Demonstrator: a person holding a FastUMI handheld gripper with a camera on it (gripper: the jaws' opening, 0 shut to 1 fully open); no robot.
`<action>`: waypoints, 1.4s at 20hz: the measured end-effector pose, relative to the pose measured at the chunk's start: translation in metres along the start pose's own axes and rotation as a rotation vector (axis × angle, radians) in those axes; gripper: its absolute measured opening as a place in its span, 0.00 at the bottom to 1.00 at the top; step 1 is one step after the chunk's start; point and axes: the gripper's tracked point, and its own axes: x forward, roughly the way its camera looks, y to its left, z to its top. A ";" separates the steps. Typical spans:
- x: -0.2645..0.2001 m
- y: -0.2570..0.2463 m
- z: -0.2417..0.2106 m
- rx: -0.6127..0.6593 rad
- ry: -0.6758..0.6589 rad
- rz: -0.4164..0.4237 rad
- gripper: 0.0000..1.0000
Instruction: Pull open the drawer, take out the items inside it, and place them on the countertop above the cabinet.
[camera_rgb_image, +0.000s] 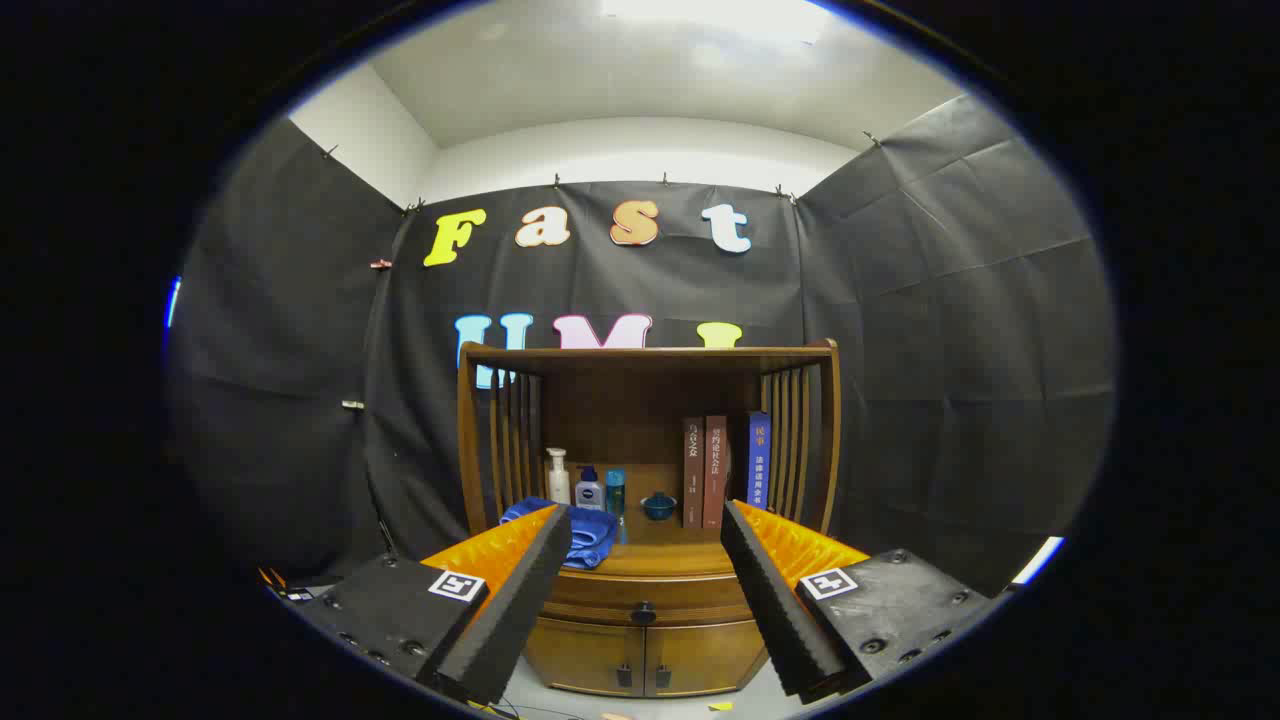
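Observation:
A wooden cabinet (645, 640) stands some way ahead of me against the booth's back wall. Its drawer (600, 606) sits closed under the countertop (672, 556), with a dark round knob (643, 611) at the middle of its front. My gripper (645, 522) is open, its two fingers (520, 590) spread wide apart with nothing between them. The knob and drawer front show through the gap, well beyond the fingertips. What lies inside the drawer is hidden.
On the countertop, under a slatted shelf frame (648, 355), lie a folded blue towel (588, 532), a pump bottle (557, 478), two small bottles (590, 490), a small blue bowl (658, 506) and three upright books (718, 470). Two cabinet doors (590, 658) sit below the drawer.

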 end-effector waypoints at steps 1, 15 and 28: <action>0.000 0.001 -0.001 -0.004 0.005 -0.003 0.99; -0.001 0.002 0.000 0.009 0.011 -0.001 0.99; 0.036 0.017 -0.061 0.028 0.095 0.024 0.99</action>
